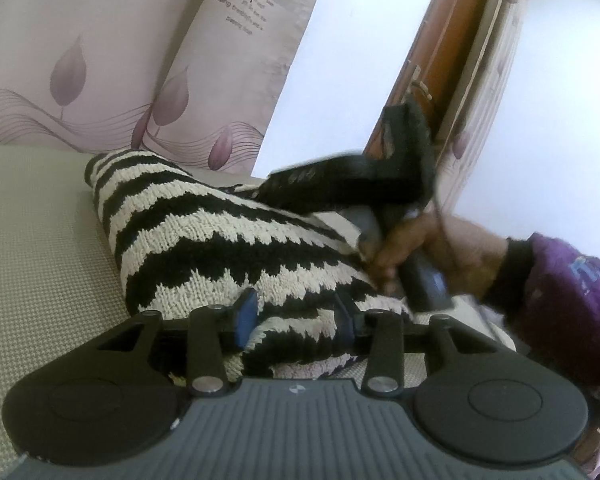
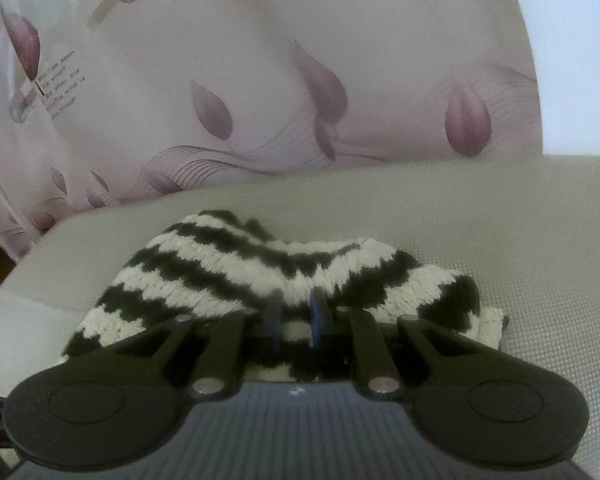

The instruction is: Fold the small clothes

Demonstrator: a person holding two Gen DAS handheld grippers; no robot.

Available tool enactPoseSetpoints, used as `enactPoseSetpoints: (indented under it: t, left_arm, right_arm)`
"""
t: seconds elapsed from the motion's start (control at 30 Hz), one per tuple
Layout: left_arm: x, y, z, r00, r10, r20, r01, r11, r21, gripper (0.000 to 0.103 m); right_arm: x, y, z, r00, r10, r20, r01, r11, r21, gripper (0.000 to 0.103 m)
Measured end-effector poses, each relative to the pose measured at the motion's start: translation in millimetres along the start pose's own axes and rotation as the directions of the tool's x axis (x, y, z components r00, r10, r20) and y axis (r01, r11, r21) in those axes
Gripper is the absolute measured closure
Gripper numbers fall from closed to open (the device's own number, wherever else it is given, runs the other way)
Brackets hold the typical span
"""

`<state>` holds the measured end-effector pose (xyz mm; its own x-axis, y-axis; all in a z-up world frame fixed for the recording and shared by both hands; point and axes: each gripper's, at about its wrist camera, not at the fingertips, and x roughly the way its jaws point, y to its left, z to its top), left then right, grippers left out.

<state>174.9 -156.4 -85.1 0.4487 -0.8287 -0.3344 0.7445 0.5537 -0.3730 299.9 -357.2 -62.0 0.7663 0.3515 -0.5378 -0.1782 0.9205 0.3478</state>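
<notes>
Pale woven upholstery point(image 2: 500, 216) stretched under everything, with a cushion printed in mauve leaves point(image 2: 284, 92) propped along the far side. On that seat lay the striped knit garment point(image 1: 204, 240), black and cream zigzags, bunched and partly doubled over itself, its folded edge towards the left in my left camera's view. My left gripper point(image 1: 296, 312) sat low at the near hem with its blue pads spread, the knit lying between them but not squeezed; I judged it was there to steady that edge while the other side was carried. My right gripper point(image 2: 294, 312) had its fingers drawn nearly together on a ridge of the knit, pinching it so a layer could be brought across. In the left view my right hand point(image 1: 440, 248) and purple sleeve point(image 1: 568, 280) showed at the right, blurred, above the garment. I reckoned the fold was only partway made, the pile still lumpy and uneven.
</notes>
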Motion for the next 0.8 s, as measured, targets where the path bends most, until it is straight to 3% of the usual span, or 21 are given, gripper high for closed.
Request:
enactPoseSetpoints:
  t: [0.13, 0.27, 0.33, 0.43, 0.47, 0.67, 0.8]
  left_arm:
    - [0.8, -4.6, 0.1, 1.000, -0.006, -0.001, 0.006, 1.000, 0.026, 0.048]
    - [1.4, -6.7, -0.4, 1.000, -0.004, 0.001, 0.004, 0.999, 0.036, 0.045]
    - [1.1, -5.3, -0.8, 1.000, -0.009, 0.006, 0.008, 1.000, 0.028, 0.045]
    - [1.2, -6.4, -1.2, 1.000, -0.005, 0.011, 0.005, 1.000, 0.030, 0.045]
    - [0.6, -7.3, -1.8, 1.000, -0.003, 0.012, 0.002, 0.999, 0.035, 0.045]
    - [-0.3, -18.2, -4.4, 0.999, 0.046, 0.017, -0.047, 0.995, 0.088, 0.038]
    - [1.3, -30.4, -7.3, 0.996, 0.088, 0.019, -0.090, 0.985, 0.147, 0.030]
  right_arm:
    - [-62.0, -1.5, -9.9, 0.991, 0.051, 0.122, -0.055, 0.998, 0.026, 0.087]
    - [-107.8, 8.1, -53.6, 0.988, 0.116, 0.106, -0.110, 0.992, -0.060, 0.086]
    - [-119.1, 15.5, -78.4, 0.993, 0.098, 0.072, -0.086, 0.983, -0.161, 0.086]
    - [-110.7, 19.9, -110.5, 0.998, -0.063, -0.015, 0.054, 0.940, -0.336, 0.089]
    - [-113.2, 19.8, -118.9, 0.998, -0.064, 0.014, 0.065, 0.925, -0.374, 0.089]
    - [-119.6, 15.8, -120.5, 0.997, -0.060, 0.055, 0.074, 0.943, -0.324, 0.089]
    - [-138.2, 37.0, -127.2, 0.982, -0.078, 0.173, 0.136, 0.925, -0.355, 0.087]
